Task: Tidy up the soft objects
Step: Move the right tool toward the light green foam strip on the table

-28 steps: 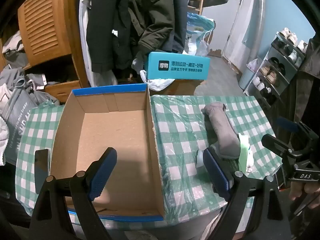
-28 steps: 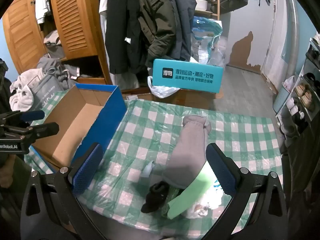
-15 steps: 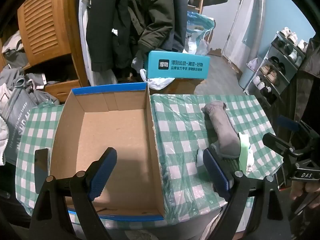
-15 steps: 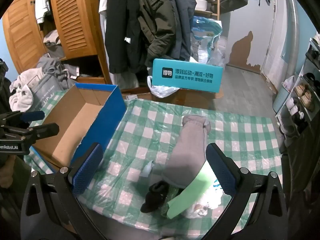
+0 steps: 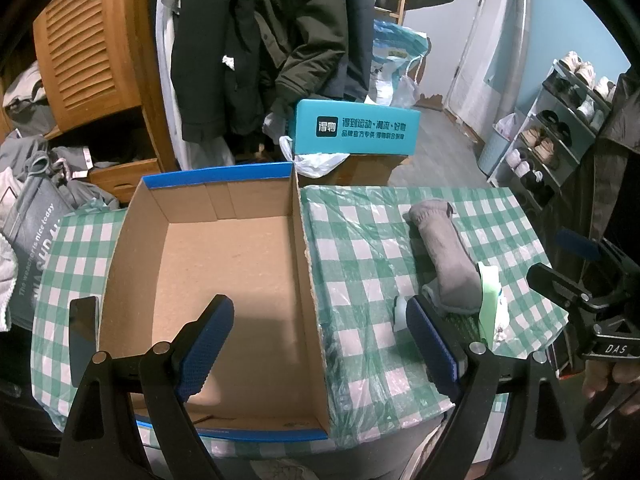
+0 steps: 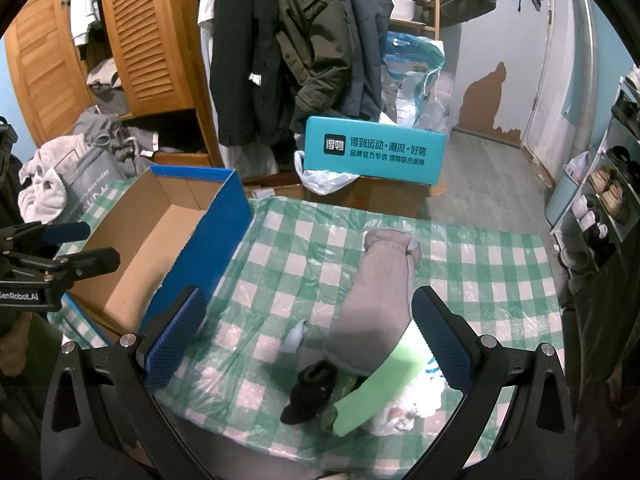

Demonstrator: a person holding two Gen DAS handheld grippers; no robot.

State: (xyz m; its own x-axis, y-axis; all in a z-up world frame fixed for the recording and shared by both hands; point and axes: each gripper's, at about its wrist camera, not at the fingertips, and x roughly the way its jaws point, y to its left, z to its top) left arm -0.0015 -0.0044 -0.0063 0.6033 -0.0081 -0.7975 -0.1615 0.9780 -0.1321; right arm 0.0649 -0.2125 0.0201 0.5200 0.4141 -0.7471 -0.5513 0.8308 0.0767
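Left to right: open cardboard box, empty, under the left gripper, jaws apart; grey sock, black sock and green packet on the checked tablecloth below the right gripper, likewise spread. Pre-grasp stage; next, descend and close on a sock.

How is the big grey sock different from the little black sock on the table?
The grey sock is much bigger than the black sock. The grey sock lies stretched out long, pointing away across the checked cloth; the black sock is scrunched in a small lump near the front edge. The grey sock is pale, the black sock dark. Both are soft, lie on the table, and neither is in the cardboard box.
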